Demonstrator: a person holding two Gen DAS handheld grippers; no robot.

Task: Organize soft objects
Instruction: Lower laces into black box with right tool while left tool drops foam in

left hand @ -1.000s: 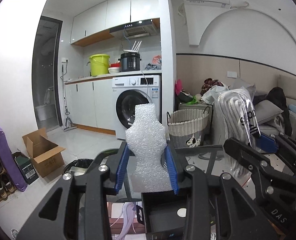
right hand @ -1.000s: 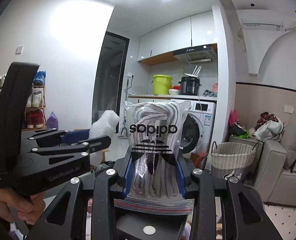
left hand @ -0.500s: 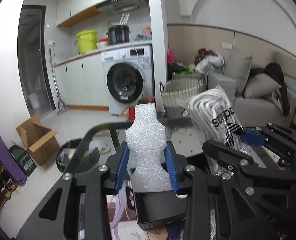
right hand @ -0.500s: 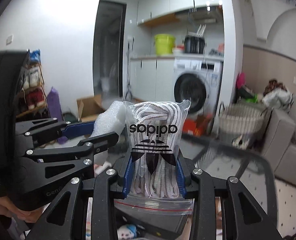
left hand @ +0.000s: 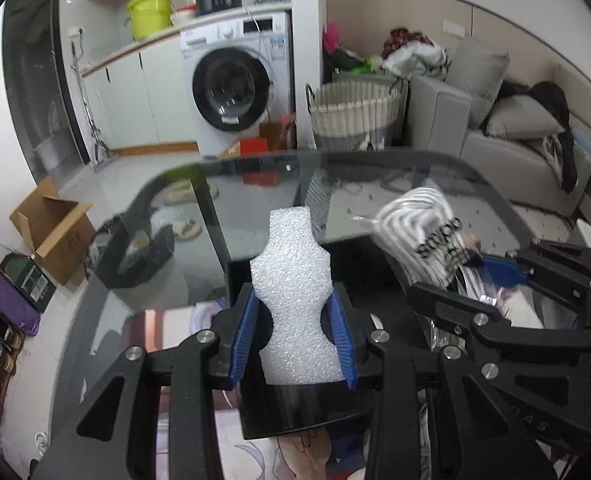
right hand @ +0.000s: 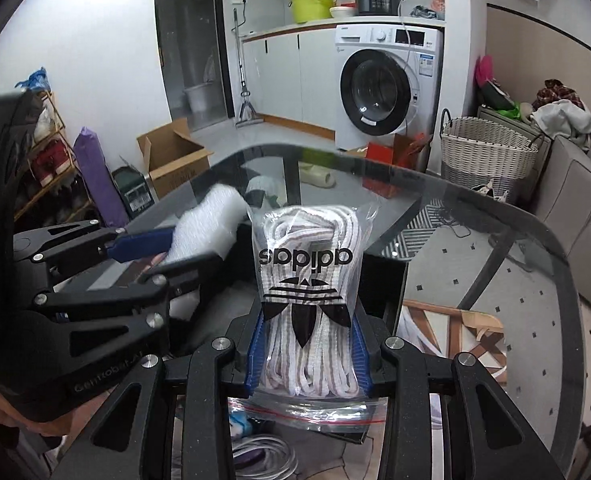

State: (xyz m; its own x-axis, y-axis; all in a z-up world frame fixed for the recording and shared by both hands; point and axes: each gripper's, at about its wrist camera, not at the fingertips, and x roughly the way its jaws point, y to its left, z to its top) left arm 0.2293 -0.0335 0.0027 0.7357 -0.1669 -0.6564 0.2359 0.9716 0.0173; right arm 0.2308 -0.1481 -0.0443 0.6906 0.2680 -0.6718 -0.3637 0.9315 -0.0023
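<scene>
Now both grippers tipped down vs 1 s ago, black box [left hand: 279,412] under them, so drop-in looks next. L gripper [left hand: 293,340] clamps foam [left hand: 291,280] at its waist, above box on glass table [left hand: 375,184]. R gripper [right hand: 307,352] pinches lace bag [right hand: 307,280], print "adidas" mirrored. L housing reads "GenRobot.AI", blurred

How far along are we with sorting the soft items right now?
Done: both items are picked up. In hand: the left gripper is shut on the white foam piece, and the right gripper is shut on the bag of laces; both hang over the black box on the glass table. Left: neither item is set down yet.
</scene>
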